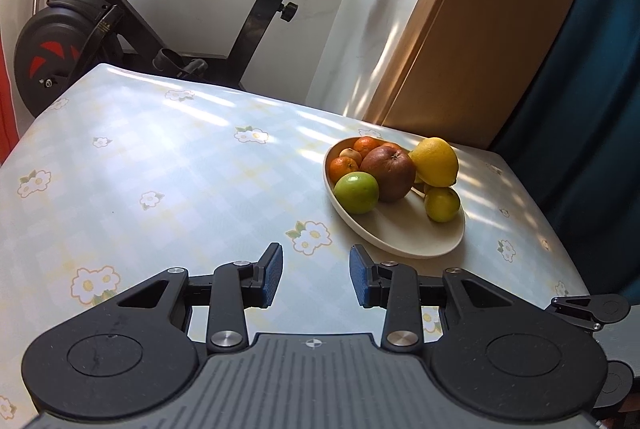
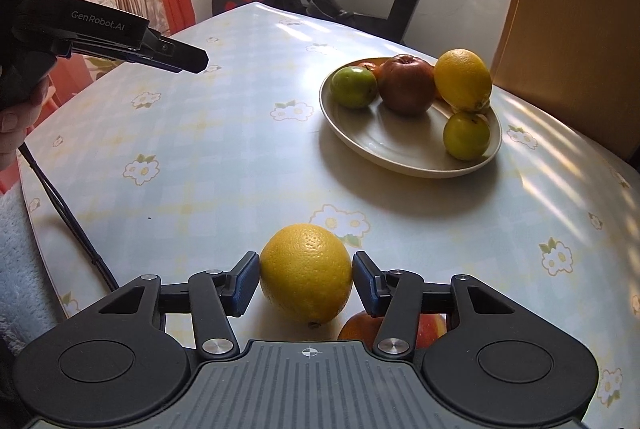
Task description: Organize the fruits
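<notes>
A large yellow lemon [image 2: 306,265] rests on the flowered tablecloth, and my right gripper [image 2: 306,285] is shut on it, a blue pad against each side. Half hidden under that gripper's right finger lies a red apple [image 2: 360,329]. A cream plate [image 2: 384,145] farther back right holds a green apple [image 2: 354,87], a dark red apple [image 2: 408,85], another lemon [image 2: 462,79], a small yellow-green fruit [image 2: 466,135] and tangerines [image 1: 344,167]. My left gripper [image 1: 316,269] hovers open over bare cloth, just short of the plate [image 1: 400,229], nothing between its pads.
In the right wrist view the left gripper [image 2: 196,63] juts in from the upper left, held by a hand [image 2: 12,133], its cable trailing off the table's left edge. An exercise bike [image 1: 100,29] stands behind the table. A wooden panel [image 1: 480,29] lies at the back right.
</notes>
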Demonstrator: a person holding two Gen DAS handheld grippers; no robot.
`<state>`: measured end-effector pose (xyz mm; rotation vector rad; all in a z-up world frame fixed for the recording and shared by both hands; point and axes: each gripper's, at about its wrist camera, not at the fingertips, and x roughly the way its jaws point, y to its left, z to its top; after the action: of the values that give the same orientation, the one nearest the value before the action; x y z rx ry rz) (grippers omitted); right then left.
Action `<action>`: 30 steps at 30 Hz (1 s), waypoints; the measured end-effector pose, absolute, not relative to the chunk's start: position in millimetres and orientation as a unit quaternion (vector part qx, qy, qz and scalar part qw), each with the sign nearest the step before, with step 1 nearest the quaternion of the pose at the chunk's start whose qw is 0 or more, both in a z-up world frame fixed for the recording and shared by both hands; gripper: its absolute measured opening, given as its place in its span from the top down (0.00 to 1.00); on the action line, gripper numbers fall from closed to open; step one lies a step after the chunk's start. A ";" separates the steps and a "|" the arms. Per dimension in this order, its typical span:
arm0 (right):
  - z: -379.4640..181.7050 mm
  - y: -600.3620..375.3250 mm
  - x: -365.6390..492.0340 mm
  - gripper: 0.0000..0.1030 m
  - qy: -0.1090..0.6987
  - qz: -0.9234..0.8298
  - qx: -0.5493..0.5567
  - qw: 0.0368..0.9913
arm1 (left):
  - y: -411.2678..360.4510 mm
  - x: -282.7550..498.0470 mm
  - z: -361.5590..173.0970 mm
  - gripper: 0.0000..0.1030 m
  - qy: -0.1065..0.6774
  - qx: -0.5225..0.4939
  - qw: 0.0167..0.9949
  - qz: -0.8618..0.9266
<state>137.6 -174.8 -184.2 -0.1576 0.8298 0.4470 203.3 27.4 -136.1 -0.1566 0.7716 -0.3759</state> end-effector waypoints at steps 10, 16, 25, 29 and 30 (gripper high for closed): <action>-178.4 -154.1 172.2 0.56 0.383 0.236 -0.089 0.889 | 32.3 206.0 -137.6 0.63 0.370 -0.086 0.907 -0.180; -177.9 -149.8 193.2 0.57 0.373 0.240 -0.075 0.893 | 36.4 209.1 -138.4 0.63 0.370 -0.093 0.908 -0.172; -179.7 -152.1 211.6 0.57 0.364 0.246 -0.046 0.897 | 35.5 212.5 -142.2 0.63 0.376 -0.092 0.907 -0.167; -180.2 -160.1 204.9 0.58 0.365 0.248 -0.046 0.896 | 32.9 217.4 -146.3 0.63 0.388 -0.099 0.899 -0.178; -180.0 -162.8 202.5 0.58 0.366 0.249 -0.046 0.896 | 31.8 218.8 -147.5 0.63 0.391 -0.100 0.897 -0.182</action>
<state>202.5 -162.8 -180.0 -0.0955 0.7590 0.5153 218.8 31.8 -147.5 -0.2070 0.8100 -0.3781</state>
